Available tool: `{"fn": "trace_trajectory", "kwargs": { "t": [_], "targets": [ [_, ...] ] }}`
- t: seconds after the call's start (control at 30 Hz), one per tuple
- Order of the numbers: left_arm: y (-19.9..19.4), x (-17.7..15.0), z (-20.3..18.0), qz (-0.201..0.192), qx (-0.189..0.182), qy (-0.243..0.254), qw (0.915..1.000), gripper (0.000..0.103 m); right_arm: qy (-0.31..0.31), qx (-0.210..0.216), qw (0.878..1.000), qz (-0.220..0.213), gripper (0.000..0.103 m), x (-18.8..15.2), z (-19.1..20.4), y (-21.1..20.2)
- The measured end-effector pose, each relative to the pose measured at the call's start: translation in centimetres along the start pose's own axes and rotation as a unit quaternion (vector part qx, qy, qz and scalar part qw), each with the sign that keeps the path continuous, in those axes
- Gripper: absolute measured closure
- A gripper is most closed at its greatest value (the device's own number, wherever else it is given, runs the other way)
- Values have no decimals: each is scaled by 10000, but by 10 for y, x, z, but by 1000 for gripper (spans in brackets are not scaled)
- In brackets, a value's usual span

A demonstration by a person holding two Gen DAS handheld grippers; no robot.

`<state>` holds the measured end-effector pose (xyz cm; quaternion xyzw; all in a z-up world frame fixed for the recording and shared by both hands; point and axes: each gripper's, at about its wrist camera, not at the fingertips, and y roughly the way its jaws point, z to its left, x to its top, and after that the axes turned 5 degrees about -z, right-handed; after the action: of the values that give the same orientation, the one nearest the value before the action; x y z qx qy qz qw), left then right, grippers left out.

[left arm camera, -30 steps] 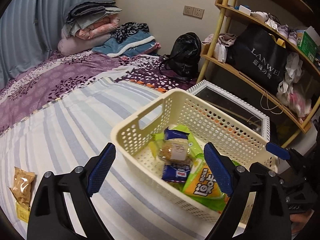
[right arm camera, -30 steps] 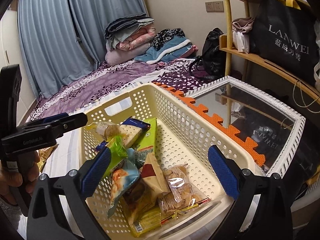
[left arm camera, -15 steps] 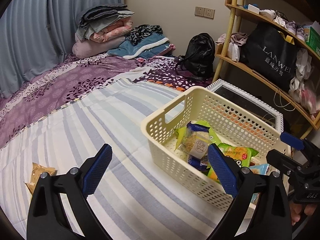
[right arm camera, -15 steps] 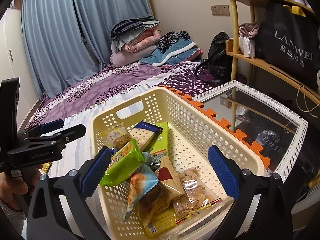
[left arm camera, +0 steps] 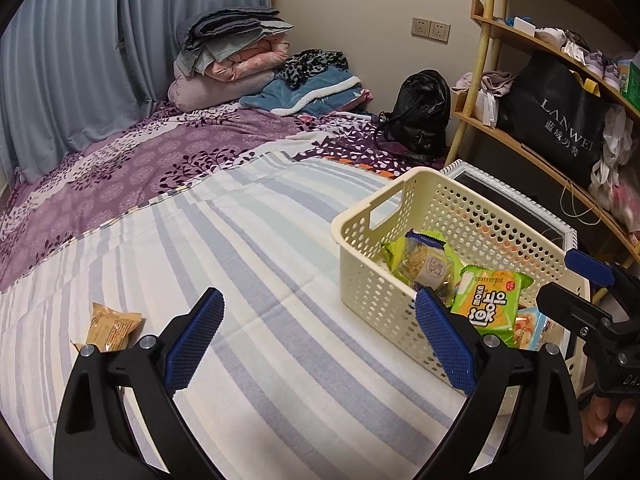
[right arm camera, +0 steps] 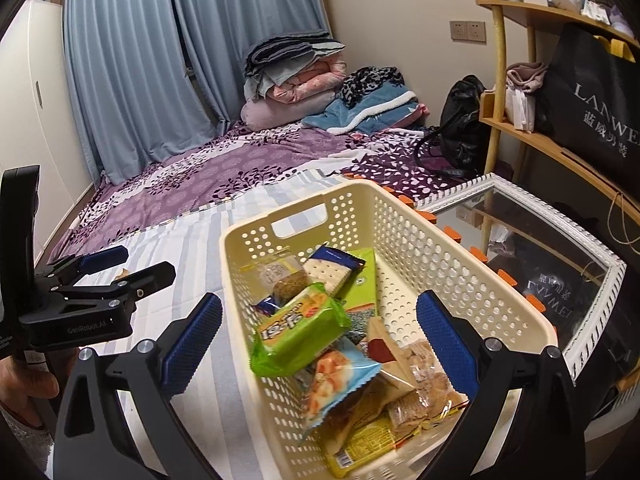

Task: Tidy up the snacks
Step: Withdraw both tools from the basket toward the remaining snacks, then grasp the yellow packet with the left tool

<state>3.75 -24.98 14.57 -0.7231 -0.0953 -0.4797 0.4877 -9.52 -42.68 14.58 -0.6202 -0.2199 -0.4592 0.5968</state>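
A cream perforated basket [left arm camera: 404, 200] [right arm camera: 404, 216] stands on the striped bed sheet and holds several snack packets, with a green packet [left arm camera: 490, 304] [right arm camera: 300, 328] on top. One orange-brown snack packet [left arm camera: 110, 326] lies alone on the sheet, left of my left gripper. My left gripper [left arm camera: 318, 336] is open and empty, above the sheet and left of the basket. My right gripper [right arm camera: 318, 340] is open and empty, just over the basket's near end. Each gripper shows in the other's view: the right one [left arm camera: 576, 292], the left one [right arm camera: 116, 268].
A white-framed mirror [right arm camera: 560, 240] lies on the floor right of the basket. A bamboo shelf [left arm camera: 532, 152] with bags stands at the right. Folded quilts [left arm camera: 236, 64] and a black backpack [left arm camera: 424, 112] sit at the far end of the bed.
My left gripper has pulled back and swung left, away from the basket, so the lone packet sits nearer. My right gripper has drawn back a little from the basket.
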Motion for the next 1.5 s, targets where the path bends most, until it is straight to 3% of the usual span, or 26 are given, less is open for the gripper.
{"fn": "trace_trajectory", "kwargs": {
  "t": [0.83, 1.5],
  "targets": [
    [-20, -49, 68, 212, 387, -836, 9955, 4, -446, 666, 9963, 326, 5, -11, 74, 21],
    [-36, -120, 184, 596, 1331, -1721, 9742, 4, -976, 1248, 9830, 930, 5, -50, 148, 56]
  ]
}}
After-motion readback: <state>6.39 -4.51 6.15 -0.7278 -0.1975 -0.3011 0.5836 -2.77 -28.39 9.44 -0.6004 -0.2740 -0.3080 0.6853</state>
